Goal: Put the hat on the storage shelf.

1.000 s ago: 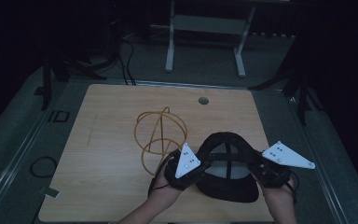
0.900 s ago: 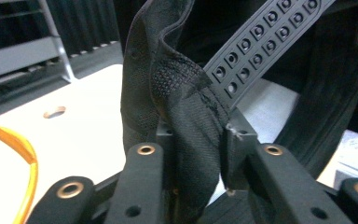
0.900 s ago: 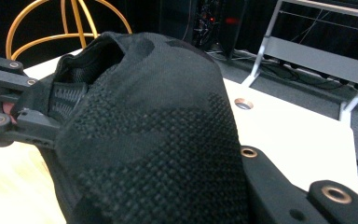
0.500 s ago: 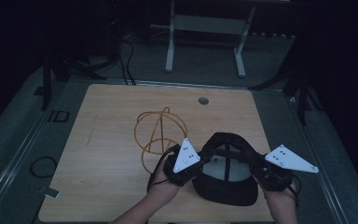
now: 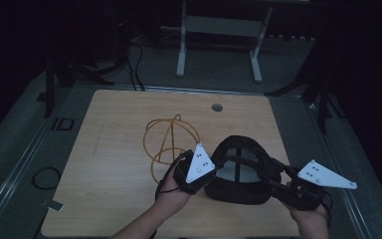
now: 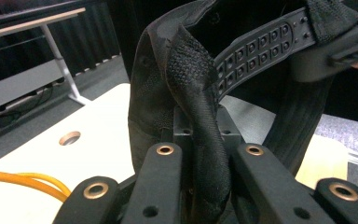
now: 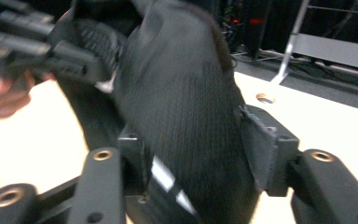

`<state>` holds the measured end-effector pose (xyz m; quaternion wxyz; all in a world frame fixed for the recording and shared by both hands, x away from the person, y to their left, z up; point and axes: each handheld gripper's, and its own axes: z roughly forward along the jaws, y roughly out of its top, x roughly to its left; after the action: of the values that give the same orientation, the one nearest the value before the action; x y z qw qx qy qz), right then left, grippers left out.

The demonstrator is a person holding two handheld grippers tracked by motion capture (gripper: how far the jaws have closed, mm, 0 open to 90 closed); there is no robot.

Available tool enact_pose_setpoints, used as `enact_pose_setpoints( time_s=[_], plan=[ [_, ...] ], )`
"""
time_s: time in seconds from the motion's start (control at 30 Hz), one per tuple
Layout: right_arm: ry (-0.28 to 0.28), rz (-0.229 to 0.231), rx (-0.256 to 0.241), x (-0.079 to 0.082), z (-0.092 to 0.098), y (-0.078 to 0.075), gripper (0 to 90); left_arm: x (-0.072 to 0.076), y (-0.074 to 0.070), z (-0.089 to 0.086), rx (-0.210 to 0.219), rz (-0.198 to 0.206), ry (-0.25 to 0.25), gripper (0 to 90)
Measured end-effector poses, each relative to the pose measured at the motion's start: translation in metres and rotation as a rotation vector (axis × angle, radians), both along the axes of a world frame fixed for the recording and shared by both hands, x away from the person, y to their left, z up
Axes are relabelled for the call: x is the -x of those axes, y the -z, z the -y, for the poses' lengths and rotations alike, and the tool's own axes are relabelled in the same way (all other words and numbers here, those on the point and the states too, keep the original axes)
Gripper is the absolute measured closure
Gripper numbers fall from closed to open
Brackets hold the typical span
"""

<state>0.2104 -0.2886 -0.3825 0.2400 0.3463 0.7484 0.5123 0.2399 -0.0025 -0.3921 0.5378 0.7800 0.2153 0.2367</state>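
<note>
Handling of a black baseball cap point(image 5: 238, 172) is the step in hand: it is held between the two tongs above the near right part of the wooden counter point(image 5: 114, 149), crown side down and opening upward, with its perforated adjustment strap point(image 6: 261, 46) visible across the back.

Left tongs point(image 5: 191, 172): narrowed onto a fold of the cap's fabric and fastening tab, which passes between the two jaws in the left gripper view. Grip appears firm.

Right tongs point(image 5: 283, 186): set at a moderate width with the knitted crown panel point(image 7: 191, 107) between the jaws. The right gripper view is blurred, so full contact on both pads cannot be confirmed.

Judged next move: a coordinated reorientation or reshaping of the cap, which calls for equal tension at both tongs so the fabric does not slip free.

An orange cable point(image 5: 169, 139) lies coiled on the counter just beyond the left tongs; keep clear of it.
</note>
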Motion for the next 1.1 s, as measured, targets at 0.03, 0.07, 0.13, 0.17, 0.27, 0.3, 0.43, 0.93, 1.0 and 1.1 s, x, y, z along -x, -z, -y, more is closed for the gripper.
enact_pose_setpoints(
  time_s=[0.03,0.07,0.13,0.17,0.27,0.3,0.43,0.93,1.0,1.1],
  plan=[
    [-0.007,-0.006,0.007,0.002,0.002,0.000,42.1,0.000,0.000,0.000,-0.006,0.006,-0.001,85.1],
    [-0.033,-0.010,0.011,0.007,0.008,0.000,40.3,-0.001,-0.001,-0.001,-0.004,0.005,-0.002,85.1],
    [-0.037,-0.007,0.017,0.010,0.011,0.000,39.8,-0.002,-0.001,-0.002,-0.005,0.009,-0.008,85.1],
    [-0.043,-0.010,0.024,0.013,0.015,-0.001,39.0,-0.002,-0.001,-0.002,-0.002,0.013,-0.010,85.0],
    [-0.054,-0.008,0.039,0.021,0.028,-0.003,39.0,-0.003,-0.002,-0.006,0.007,0.023,-0.014,85.0],
    [-0.051,-0.005,0.035,0.023,0.033,-0.004,39.8,-0.003,-0.002,-0.008,0.010,0.024,-0.008,85.0],
    [-0.046,0.024,0.008,0.026,0.060,-0.012,44.0,-0.002,-0.004,-0.015,-0.004,0.055,0.049,84.9],
    [-0.139,0.058,0.060,0.001,0.054,-0.010,49.7,0.000,-0.007,-0.044,-0.087,0.210,0.310,84.8],
    [-0.164,0.071,0.065,-0.001,0.051,-0.013,49.6,0.001,-0.006,-0.047,-0.095,0.231,0.356,84.8],
    [-0.211,0.075,0.068,-0.004,0.049,-0.015,50.6,0.001,-0.004,-0.049,-0.097,0.242,0.397,84.8]
  ],
)
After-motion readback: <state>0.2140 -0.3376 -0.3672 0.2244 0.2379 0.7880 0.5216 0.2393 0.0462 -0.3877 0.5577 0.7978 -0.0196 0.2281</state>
